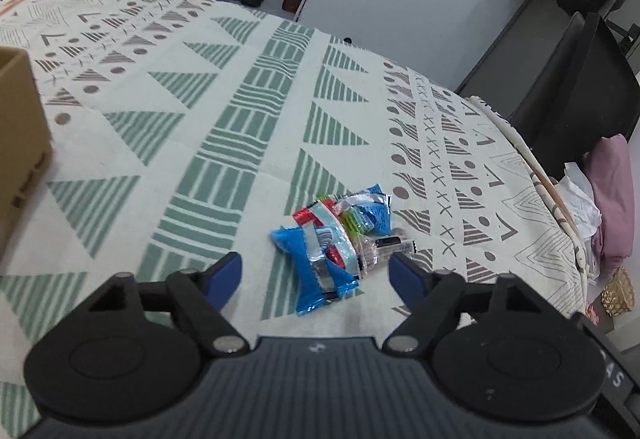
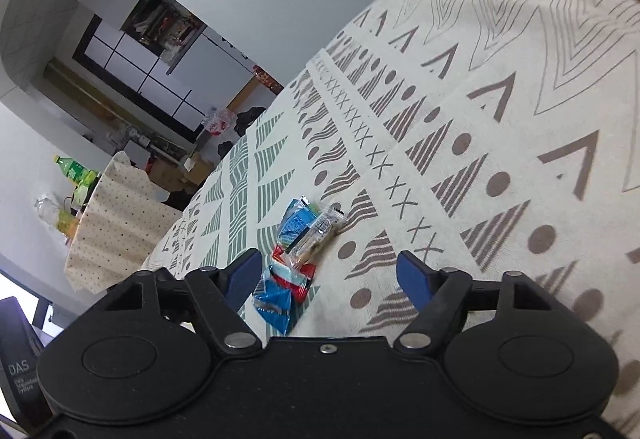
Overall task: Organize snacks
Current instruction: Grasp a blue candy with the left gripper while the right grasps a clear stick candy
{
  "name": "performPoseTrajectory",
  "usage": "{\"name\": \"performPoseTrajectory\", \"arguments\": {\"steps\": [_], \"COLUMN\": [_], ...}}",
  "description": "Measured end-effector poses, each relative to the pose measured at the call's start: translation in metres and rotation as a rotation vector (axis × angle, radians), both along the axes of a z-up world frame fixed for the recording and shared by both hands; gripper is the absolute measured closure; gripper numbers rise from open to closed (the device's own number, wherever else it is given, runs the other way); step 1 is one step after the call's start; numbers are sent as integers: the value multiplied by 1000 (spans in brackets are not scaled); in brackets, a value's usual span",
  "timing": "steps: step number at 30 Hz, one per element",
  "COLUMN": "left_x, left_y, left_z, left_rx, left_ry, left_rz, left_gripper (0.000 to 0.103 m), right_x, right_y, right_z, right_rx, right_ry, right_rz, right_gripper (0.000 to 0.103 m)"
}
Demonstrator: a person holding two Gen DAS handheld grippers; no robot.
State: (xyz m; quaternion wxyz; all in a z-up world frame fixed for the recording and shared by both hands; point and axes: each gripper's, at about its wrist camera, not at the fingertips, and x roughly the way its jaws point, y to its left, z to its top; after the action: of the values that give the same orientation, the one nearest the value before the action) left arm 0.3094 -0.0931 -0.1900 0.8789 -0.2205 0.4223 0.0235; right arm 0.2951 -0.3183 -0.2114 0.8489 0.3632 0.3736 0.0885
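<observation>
- Left wrist view: the left hand-held gripper (image 1: 316, 271) is released, its blue-padded jaws spread wide and grasping nothing.
- The snack packets (image 1: 334, 239) lie in one small heap on the patterned tablecloth (image 1: 224, 127) covering the table, just ahead of this gripper and slightly toward its right jaw.
- The heap comprises blue wrappers, a red-and-white wrapper, a green piece and a clear wrapper; the packets touch and overlap.
- A cardboard box (image 1: 20, 143) stands on the tablecloth, well apart from the heap, at the left edge of the view.
- A dark chair (image 1: 576, 87) stands beyond the table edge, to the right of the heap.
- Right wrist view: the right hand-held gripper (image 2: 330, 271) is released, jaws wide apart and holding nothing.
- The snack packets (image 2: 298, 247) lie on the tablecloth (image 2: 480, 119) just ahead of this gripper, nearer its left jaw; the lowest blue wrapper sits just beside that jaw.
</observation>
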Motion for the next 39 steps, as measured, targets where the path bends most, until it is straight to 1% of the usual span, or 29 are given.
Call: {"name": "performPoseTrajectory", "arguments": {"steps": [3, 4, 7, 8, 9, 11, 13, 14, 15, 20, 25, 27, 29, 30, 31, 33, 35, 39], "left_x": [7, 9, 14, 15, 16, 17, 15, 15, 14, 10, 8, 8, 6, 5, 5, 3, 0, -9], "left_y": [-3, -4, -7, -8, -8, -7, -3, -2, 0, 12, 20, 24, 24, 23, 23, 24, 25, 24], "left_z": [-7, -9, -17, -20, -23, -27, -28, -27, -26, -25, -23, -23, -22, -21, -21, -21, -20, -16], "left_rx": [-13, -21, -40, -43, -51, -71, -81, -73, -67, -86, -64, -76, -69, -58, -56, -67, -69, -73], "left_ry": [6, 13, 25, 30, 37, 48, 36, 34, 34, 34, 32, 41, 40, 38, 39, 50, 56, 61], "left_rz": [-8, -11, -13, -9, -8, -3, 12, 20, 28, 59, 79, 87, 87, 85, 84, 88, 92, 79], "left_gripper": [36, 38, 47, 52, 61, 71, 75, 77, 78, 78, 78, 78, 78, 79, 79, 79, 79, 79], "right_x": [8, 11, 17, 20, 22, 26, 30, 32, 34, 44, 56, 59, 62, 62, 62, 60, 53, 34], "right_y": [4, 5, 7, 7, 8, 10, 14, 16, 18, 27, 30, 31, 33, 34, 32, 24, 21, 26], "right_z": [-6, -8, -14, -16, -18, -22, -24, -26, -27, -31, -35, -36, -37, -37, -39, -42, -40, -30], "right_rx": [-2, 2, 18, 24, 29, 37, 39, 41, 42, 51, 53, 37, 4, -16, -16, 35, 38, -21], "right_ry": [3, 3, 5, 8, 12, 17, 18, 18, 18, 7, 8, 6, 11, 21, 34, 59, 68, 66], "right_rz": [3, 6, 11, 12, 14, 21, 33, 40, 47, 58, 31, 25, 26, 26, 25, 18, 22, 47], "right_gripper": [36, 38, 39, 40, 41, 42, 42, 42, 42, 42, 43, 45, 52, 64, 74, 81, 84, 84]}}
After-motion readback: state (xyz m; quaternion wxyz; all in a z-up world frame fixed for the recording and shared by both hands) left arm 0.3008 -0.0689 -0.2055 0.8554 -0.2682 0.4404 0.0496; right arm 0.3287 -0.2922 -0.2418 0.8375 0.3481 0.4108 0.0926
